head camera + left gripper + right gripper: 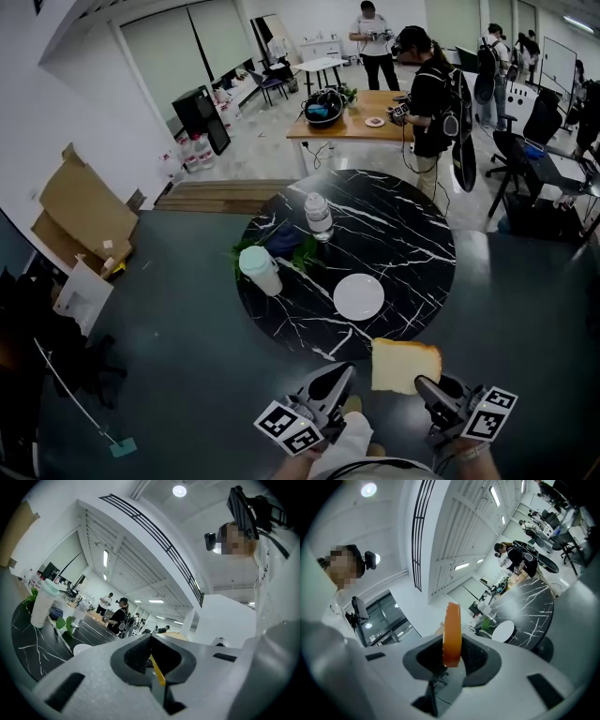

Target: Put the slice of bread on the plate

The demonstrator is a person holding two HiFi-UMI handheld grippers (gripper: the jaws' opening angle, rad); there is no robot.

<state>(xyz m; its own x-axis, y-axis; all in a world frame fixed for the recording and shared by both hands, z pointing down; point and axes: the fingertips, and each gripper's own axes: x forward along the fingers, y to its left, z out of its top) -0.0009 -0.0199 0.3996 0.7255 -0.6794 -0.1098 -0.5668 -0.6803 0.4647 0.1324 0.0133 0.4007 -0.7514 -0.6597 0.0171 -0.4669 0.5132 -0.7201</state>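
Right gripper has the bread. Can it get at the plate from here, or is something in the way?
Probably yes. The right gripper holds the bread just short of the table. The plate lies bare near that edge, and the cup and bottle stand clear of the path.

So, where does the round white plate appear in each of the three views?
Head view: round white plate, lower centre, on the round black marble table.
Left gripper view: low at the left, small, on the table.
Right gripper view: right of centre, past the orange-crusted slice of bread.
Shared landmark: the marble table.
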